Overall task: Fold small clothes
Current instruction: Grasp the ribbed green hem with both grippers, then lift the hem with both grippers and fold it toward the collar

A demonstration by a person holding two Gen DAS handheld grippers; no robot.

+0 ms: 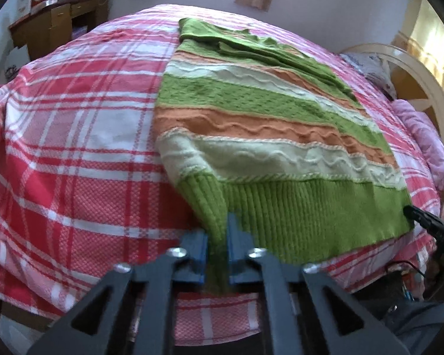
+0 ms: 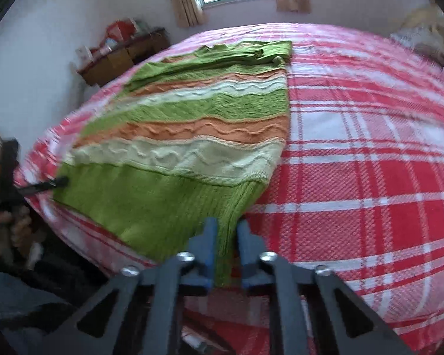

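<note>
A striped knit sweater (image 1: 251, 124) in green, orange and cream lies flat on a bed (image 1: 74, 136) covered in red, pink and white plaid; the left gripper (image 1: 217, 236) has its blue fingers (image 1: 198, 254) pinched on the near left corner of the green ribbed hem, lifting it into a ridge; the right gripper (image 1: 429, 226) shows as a dark tip at the hem's far right corner; a wooden desk (image 1: 56, 23) stands against the back wall; a curved headboard (image 1: 411, 68) is at right.
</note>
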